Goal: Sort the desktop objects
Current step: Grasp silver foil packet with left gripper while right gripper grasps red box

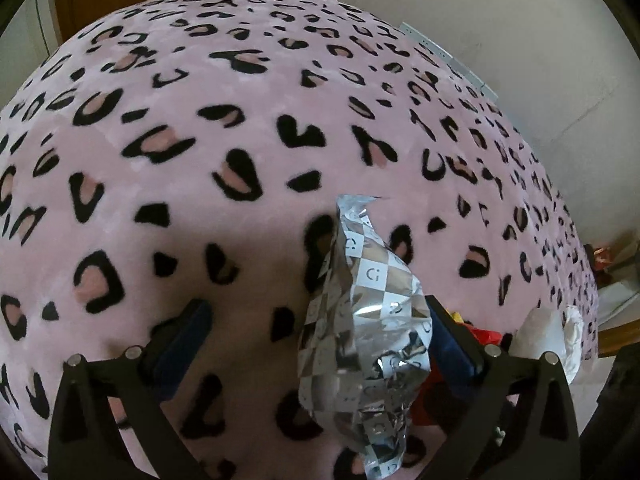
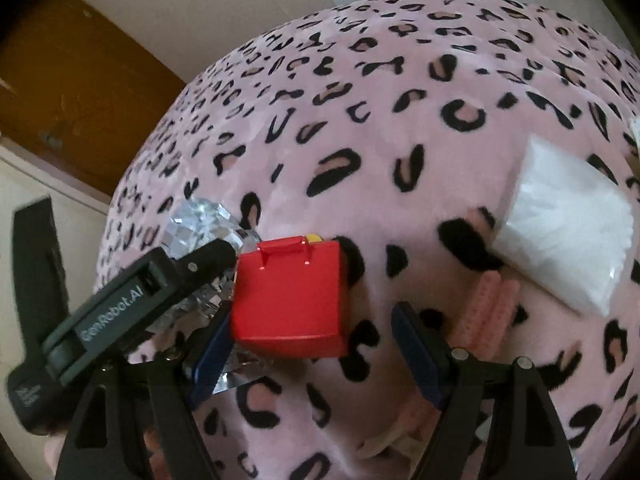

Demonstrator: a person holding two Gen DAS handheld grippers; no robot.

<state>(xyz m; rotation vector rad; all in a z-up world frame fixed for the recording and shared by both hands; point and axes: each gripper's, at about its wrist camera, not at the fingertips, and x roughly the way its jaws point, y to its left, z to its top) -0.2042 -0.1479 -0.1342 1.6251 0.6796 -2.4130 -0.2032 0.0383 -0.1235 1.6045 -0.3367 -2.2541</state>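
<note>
A crumpled silver checkered foil bag (image 1: 360, 320) lies on the pink leopard-print blanket (image 1: 240, 80). It sits between the fingers of my left gripper (image 1: 316, 308), close beside the right finger, and the left finger stands well clear of it. That gripper is open wide. In the right wrist view a red box (image 2: 288, 296) with a hinged lid rests on the blanket between the fingers of my right gripper (image 2: 314, 312). The box is near the left finger, with a gap to the right one. This gripper is open too.
The left gripper's body (image 2: 116, 312) crosses the lower left of the right wrist view, over the foil bag (image 2: 200, 224). A white tissue packet (image 2: 560, 232) and a pink ribbed item (image 2: 488, 312) lie to the right. A yellow piece (image 2: 312, 237) peeks from behind the box. A wooden door (image 2: 60, 80) stands beyond.
</note>
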